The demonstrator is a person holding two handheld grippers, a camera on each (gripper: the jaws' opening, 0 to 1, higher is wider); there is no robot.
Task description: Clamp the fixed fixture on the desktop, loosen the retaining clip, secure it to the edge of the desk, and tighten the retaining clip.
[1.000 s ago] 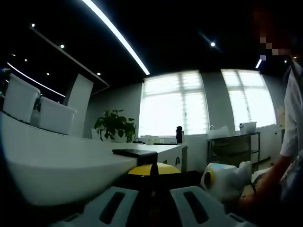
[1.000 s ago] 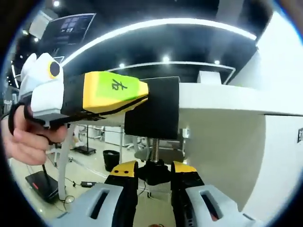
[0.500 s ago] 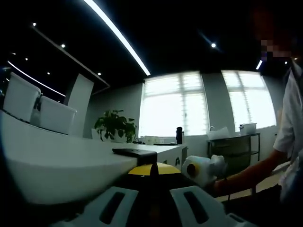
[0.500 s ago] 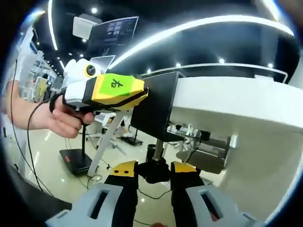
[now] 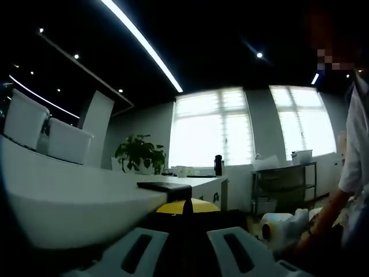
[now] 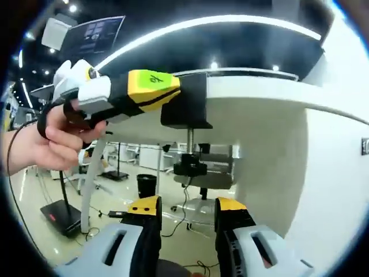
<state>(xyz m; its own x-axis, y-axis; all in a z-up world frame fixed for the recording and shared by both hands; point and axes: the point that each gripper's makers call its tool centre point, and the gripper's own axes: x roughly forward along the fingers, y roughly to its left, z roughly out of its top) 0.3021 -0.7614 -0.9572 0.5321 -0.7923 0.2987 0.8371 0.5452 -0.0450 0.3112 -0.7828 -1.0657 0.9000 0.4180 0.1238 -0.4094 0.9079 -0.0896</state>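
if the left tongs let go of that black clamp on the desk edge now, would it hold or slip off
Likely slip: in the right gripper view the screw knob hangs well below the black clamp, so it looks untightened. The clamp seems rigid and blocky, probably dropping rather than bending. The left tongs pinch its outer side at the desk edge.

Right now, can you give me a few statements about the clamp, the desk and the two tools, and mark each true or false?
1. The left tool holds the black clamp at the desk edge. True.
2. The right tool grips the clamp's knob. False: its jaws stand apart below the knob, not touching it.
3. A threaded screw runs from the clamp down to the knob. True.
4. A potted plant stands on the floor under the desk. False: it stands at the far end of the desk top.
5. A hand holds the left tool. True.
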